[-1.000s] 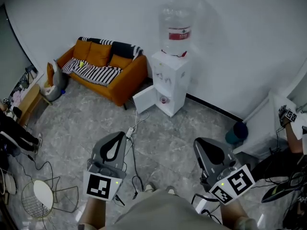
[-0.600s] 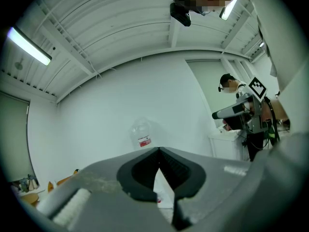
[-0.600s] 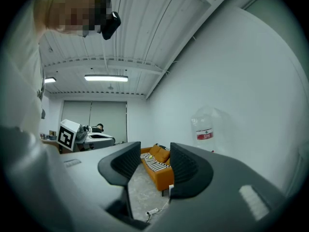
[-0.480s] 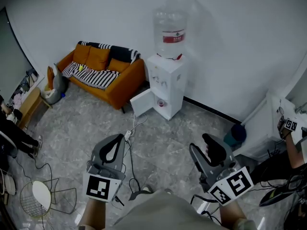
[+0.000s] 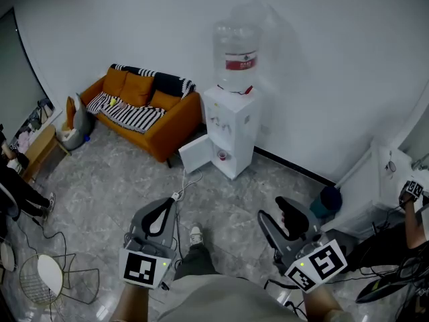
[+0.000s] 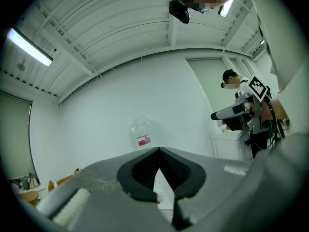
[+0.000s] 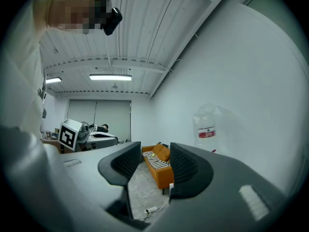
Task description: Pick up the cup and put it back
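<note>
Head view is showing the cup (image 5: pixel 222 155) as a small thing with red on it, too small to tell more. It is standing inside the lower compartment of the white water dispenser (image 5: pixel 231 129), whose little door (image 5: pixel 196 154) is hanging open to the left. Both grippers are well apart from it.

On top of the dispenser a big clear bottle (image 5: pixel 235 56) is sitting upside down. It is carrying a red label (image 5: pixel 240 63) with white writing which is too small to read.

The left gripper (image 5: pixel 159 213) is pointing toward the dispenser. In the left gripper view its jaws are meeting at the tips and are holding nothing. The right gripper (image 5: pixel 273 210) has just been opening. In the right gripper view its jaws are standing partly apart, and between them only the floor and the sofa are showing. Each gripper is bearing a cube with black and white square markers, the left cube (image 5: pixel 142 268) and the right cube (image 5: pixel 316 265).

Left of the dispenser, an orange sofa (image 5: pixel 151 109) with a black and white striped blanket (image 5: pixel 131 109) is standing against the wall. A white cable (image 5: pixel 179 193) is lying on the grey floor (image 5: pixel 120 173) between the dispenser and the person's shoe (image 5: pixel 195 235).
</note>
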`<act>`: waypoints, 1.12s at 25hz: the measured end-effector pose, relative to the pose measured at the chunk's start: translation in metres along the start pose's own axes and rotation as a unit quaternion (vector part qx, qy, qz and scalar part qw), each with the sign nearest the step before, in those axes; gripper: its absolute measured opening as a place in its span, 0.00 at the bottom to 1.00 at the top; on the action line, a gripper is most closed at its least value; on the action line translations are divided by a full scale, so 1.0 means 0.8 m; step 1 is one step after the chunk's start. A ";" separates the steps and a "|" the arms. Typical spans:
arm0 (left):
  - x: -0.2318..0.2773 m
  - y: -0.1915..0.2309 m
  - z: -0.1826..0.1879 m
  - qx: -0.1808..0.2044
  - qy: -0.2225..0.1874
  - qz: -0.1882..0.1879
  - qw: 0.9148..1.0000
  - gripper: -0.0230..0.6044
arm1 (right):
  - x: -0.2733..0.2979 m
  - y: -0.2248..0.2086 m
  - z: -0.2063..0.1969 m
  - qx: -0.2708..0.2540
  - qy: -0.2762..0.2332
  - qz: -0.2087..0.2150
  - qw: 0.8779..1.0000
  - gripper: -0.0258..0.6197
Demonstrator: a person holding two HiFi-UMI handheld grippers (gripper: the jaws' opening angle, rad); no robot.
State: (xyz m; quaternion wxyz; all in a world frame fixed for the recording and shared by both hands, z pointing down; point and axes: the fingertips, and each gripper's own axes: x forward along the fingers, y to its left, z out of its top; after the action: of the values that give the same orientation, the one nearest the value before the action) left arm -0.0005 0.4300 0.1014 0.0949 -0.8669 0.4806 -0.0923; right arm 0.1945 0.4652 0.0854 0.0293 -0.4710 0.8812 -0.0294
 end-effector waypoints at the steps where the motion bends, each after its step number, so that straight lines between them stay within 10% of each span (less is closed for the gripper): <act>1: 0.005 0.001 -0.004 0.001 0.001 -0.001 1.000 0.04 | 0.004 -0.003 -0.005 0.000 0.000 -0.002 1.000 0.34; 13: 0.135 0.072 -0.020 0.006 -0.008 -0.031 0.999 0.04 | 0.128 -0.077 -0.033 0.009 0.020 -0.025 0.999 0.36; 28: 0.329 0.305 -0.061 -0.008 0.007 -0.057 0.998 0.04 | 0.436 -0.131 -0.009 -0.045 0.048 -0.026 0.997 0.38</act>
State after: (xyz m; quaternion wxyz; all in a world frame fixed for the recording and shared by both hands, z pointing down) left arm -0.0745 0.0753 0.1051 0.0794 -0.8930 0.4316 -0.1002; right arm 0.0872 0.1175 0.0923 -0.0351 -0.4931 0.8692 -0.0131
